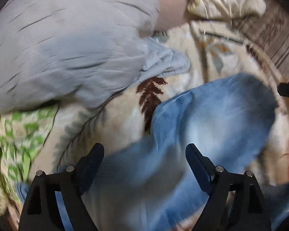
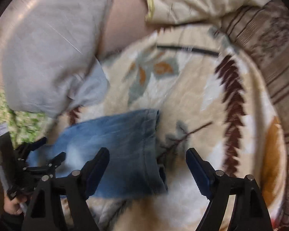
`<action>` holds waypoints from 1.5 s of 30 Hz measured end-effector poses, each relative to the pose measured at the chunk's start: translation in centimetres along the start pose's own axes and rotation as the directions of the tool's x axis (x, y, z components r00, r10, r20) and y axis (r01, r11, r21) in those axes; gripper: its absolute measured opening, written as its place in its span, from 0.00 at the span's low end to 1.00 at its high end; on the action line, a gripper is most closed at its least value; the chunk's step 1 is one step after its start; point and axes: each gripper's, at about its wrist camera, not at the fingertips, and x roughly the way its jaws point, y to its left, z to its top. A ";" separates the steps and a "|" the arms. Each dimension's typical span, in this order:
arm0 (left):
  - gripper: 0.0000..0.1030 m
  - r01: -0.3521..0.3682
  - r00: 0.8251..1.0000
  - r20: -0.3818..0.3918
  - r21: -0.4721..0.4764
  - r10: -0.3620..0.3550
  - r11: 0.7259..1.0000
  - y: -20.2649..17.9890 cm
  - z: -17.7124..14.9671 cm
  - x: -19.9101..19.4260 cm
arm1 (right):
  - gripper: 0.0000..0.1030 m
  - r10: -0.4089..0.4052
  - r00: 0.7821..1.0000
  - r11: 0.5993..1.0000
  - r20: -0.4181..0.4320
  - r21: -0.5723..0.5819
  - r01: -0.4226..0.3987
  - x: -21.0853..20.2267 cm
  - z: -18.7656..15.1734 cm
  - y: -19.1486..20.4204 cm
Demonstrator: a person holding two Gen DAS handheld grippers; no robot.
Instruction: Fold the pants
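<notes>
The blue denim pants (image 1: pixel 212 115) lie on a cream leaf-patterned blanket (image 1: pixel 183 44), their long axis slanting from the lower left under the left gripper (image 1: pixel 144 150) up toward the right. In the right wrist view the pants (image 2: pixel 113 140) end in a stitched hem beneath the right gripper (image 2: pixel 147 155). Both grippers stand wide apart, empty, above the cloth. A grey pillow (image 1: pixel 67 48) lies beyond.

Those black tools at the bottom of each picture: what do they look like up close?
Each tool, left and right, is matte black with two angular fingers on hinged, triangular cut-out links. Round silver pins mark the joints, and the inner pads look dark blue.
</notes>
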 end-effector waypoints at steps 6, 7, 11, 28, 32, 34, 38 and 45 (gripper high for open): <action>0.87 0.149 0.985 0.089 -0.021 -0.147 0.989 -0.3 -5.5 -8.0 | 0.88 0.218 0.972 0.973 0.089 -0.096 -0.209 -9.4 -4.9 0.1; 0.92 0.171 0.981 0.097 -0.019 -0.168 0.985 -0.2 -7.0 -9.6 | 0.89 0.239 0.968 0.966 0.083 -0.124 -0.227 -10.2 -6.0 0.8; 0.97 0.216 0.967 0.139 -0.010 -0.213 0.976 -1.4 -11.9 -13.5 | 0.91 0.273 0.961 0.937 0.050 -0.238 -0.254 -12.5 -10.0 2.6; 0.97 -0.044 0.983 0.182 0.240 0.000 0.970 -8.5 -18.0 -8.4 | 0.91 0.411 0.892 0.899 -0.189 0.243 -0.363 -4.5 -13.4 3.0; 0.94 -0.031 0.991 0.135 0.283 -0.008 0.959 -9.1 -17.5 -6.6 | 0.64 0.380 0.898 0.912 -0.221 0.253 -0.323 -2.5 -13.3 3.9; 0.29 -0.008 0.992 0.124 0.291 -0.030 0.957 -9.3 -17.9 -6.4 | 0.30 0.358 0.903 0.925 -0.237 0.220 -0.309 -1.5 -13.7 4.5; 0.03 -0.022 0.990 0.142 0.318 -0.025 0.948 -9.8 -19.5 -7.6 | 0.11 0.358 0.910 0.933 -0.210 0.121 -0.339 -2.6 -14.4 5.9; 0.03 -0.124 0.883 0.468 0.325 -0.046 0.937 -12.7 -22.0 -17.8 | 0.10 0.402 0.911 0.891 0.097 -0.272 -0.364 -15.1 -14.7 9.7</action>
